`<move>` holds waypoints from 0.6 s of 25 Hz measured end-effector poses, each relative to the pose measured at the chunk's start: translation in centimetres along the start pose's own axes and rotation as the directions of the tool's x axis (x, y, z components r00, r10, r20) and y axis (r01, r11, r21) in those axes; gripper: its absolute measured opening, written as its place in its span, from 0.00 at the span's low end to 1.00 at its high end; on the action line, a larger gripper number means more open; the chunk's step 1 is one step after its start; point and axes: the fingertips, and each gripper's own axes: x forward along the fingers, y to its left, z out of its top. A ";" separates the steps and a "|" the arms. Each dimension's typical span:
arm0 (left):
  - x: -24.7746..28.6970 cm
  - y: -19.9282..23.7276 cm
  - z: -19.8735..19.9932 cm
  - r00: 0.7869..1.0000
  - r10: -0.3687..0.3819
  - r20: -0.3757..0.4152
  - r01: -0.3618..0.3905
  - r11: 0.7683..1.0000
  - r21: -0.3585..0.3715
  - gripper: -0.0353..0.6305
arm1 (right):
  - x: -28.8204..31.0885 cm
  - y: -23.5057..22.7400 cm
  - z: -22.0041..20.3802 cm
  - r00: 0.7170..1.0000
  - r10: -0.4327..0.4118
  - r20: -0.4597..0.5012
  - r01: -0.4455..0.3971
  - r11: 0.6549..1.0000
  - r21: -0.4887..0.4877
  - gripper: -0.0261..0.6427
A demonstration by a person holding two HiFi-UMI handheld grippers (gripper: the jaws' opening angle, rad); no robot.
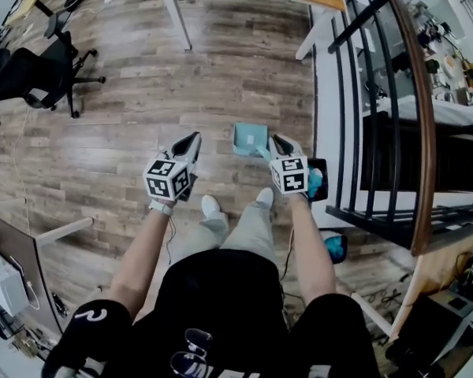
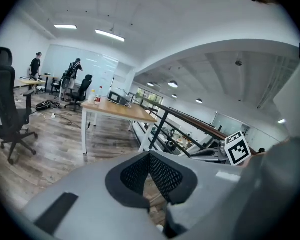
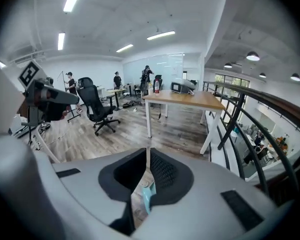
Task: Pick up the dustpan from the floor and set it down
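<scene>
Matt plastic dustpan [image 1: 250, 138], wood-grain floor [image 1: 221, 73]

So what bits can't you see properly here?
The dustpan: in the head view the right gripper hides its handle, and whether it touches the floor is unclear.
Right gripper view: the gripper's own body covers all but a teal sliver of it.
Left gripper view: distant people too small.

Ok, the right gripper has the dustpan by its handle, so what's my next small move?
Probably lower the right gripper toward the bare wooden floor just ahead. Its jaws are closed on the teal handle, and the dustpan hangs off the gripper's tip, apparently clear of the floor, so only the set-down remains. Keep it left of the railing.
</scene>
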 end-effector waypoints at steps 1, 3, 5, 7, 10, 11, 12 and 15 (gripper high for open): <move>-0.5 -0.4 0.6 1.000 -0.004 0.013 0.004 1.000 0.006 0.05 | -1.0 0.0 1.0 1.000 -0.012 0.024 0.012 1.000 0.003 0.06; -1.6 -1.2 2.0 0.999 -0.014 0.040 0.013 1.000 0.025 0.05 | -3.2 0.3 3.2 0.997 -0.035 0.074 0.034 0.999 0.007 0.04; -2.7 -2.0 3.3 0.997 -0.026 0.066 0.023 0.999 0.048 0.05 | -5.4 0.9 5.1 0.992 -0.043 0.119 0.042 0.999 0.014 0.03; -3.9 -2.8 4.5 0.995 -0.038 0.090 0.032 0.997 0.072 0.05 | -7.6 1.6 6.7 0.986 -0.045 0.163 0.042 0.999 0.023 0.03; -6.1 -4.0 6.2 0.991 -0.051 0.126 0.038 0.994 0.100 0.05 | -10.6 3.0 8.8 0.975 -0.034 0.221 0.027 0.999 0.036 0.03; -6.9 -4.3 6.7 0.989 -0.054 0.137 0.040 0.994 0.107 0.05 | -11.5 3.5 9.5 0.971 -0.032 0.237 0.024 0.999 0.036 0.03; -7.7 -4.6 7.1 0.988 -0.058 0.146 0.041 0.993 0.112 0.05 | -12.4 4.0 10.3 0.967 -0.030 0.254 0.022 0.999 0.035 0.03; -9.8 -5.2 8.5 0.982 -0.067 0.175 0.045 0.991 0.129 0.05 | -14.5 5.5 12.7 0.950 -0.022 0.311 0.015 1.000 0.024 0.03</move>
